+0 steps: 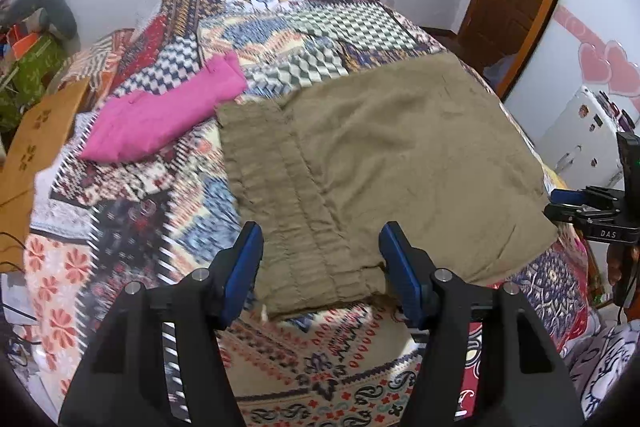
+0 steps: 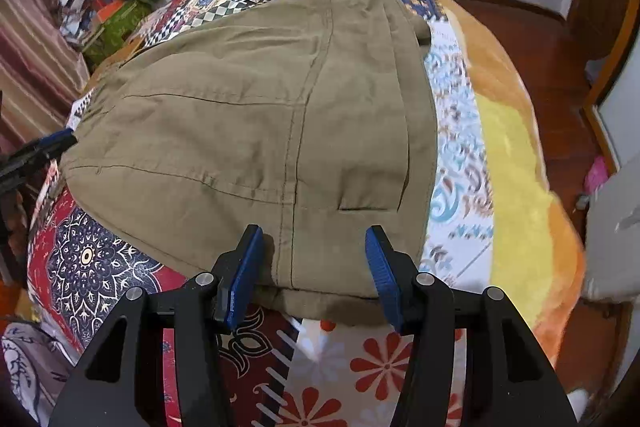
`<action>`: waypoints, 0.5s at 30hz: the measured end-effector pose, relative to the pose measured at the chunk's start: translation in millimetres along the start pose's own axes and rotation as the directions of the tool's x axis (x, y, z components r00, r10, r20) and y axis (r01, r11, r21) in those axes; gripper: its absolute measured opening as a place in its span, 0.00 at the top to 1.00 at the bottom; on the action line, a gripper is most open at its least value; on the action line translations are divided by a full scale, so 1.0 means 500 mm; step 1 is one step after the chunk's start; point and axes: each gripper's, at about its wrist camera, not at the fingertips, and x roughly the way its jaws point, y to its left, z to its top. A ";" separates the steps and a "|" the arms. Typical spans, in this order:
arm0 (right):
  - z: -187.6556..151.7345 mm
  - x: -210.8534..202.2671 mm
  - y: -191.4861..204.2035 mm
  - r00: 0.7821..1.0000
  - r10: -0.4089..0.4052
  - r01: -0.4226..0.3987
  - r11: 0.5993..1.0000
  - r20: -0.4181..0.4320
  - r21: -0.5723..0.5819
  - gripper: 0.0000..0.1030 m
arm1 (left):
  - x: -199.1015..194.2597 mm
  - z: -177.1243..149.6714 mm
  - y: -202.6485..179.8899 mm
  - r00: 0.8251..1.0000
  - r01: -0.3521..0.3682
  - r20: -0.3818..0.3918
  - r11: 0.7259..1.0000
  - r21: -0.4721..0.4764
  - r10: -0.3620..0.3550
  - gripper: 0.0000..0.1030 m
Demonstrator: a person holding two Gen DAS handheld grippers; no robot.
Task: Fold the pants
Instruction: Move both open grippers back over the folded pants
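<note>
The khaki pants (image 1: 392,163) lay folded on the quilt (image 1: 168,227), near hem between both spread tongs, left (image 1: 320,247) and right (image 2: 314,247), seemingly poised for 1 more fold.

Both wrist views look forward and down, close over the khaki pants (image 1: 400,163) (image 2: 260,131) on the bed (image 1: 132,227) (image 2: 92,267), from opposite ends.
</note>
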 end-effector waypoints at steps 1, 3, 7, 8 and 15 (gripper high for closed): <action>0.011 -0.006 0.002 1.000 -0.010 0.011 1.000 0.011 -0.010 0.52 | -0.008 0.010 0.007 1.000 -0.007 0.013 1.000 -0.010 0.007 0.40; 0.032 -0.022 0.000 0.999 -0.014 0.014 1.000 0.048 -0.015 0.52 | -0.023 0.034 0.025 0.999 -0.026 0.037 0.999 -0.034 0.027 0.40; 0.078 -0.042 -0.006 0.993 -0.022 0.023 1.000 0.117 -0.012 0.52 | -0.033 0.080 0.063 0.996 -0.051 0.064 0.996 -0.071 0.055 0.40; 0.086 -0.045 -0.007 0.991 -0.024 0.026 1.000 0.128 -0.011 0.52 | -0.031 0.090 0.070 0.996 -0.060 0.065 0.995 -0.076 0.065 0.40; 0.171 -0.043 -0.016 0.978 -0.046 0.050 0.999 0.202 -0.015 0.52 | 0.022 0.148 0.097 0.996 -0.077 0.036 0.992 -0.099 0.081 0.40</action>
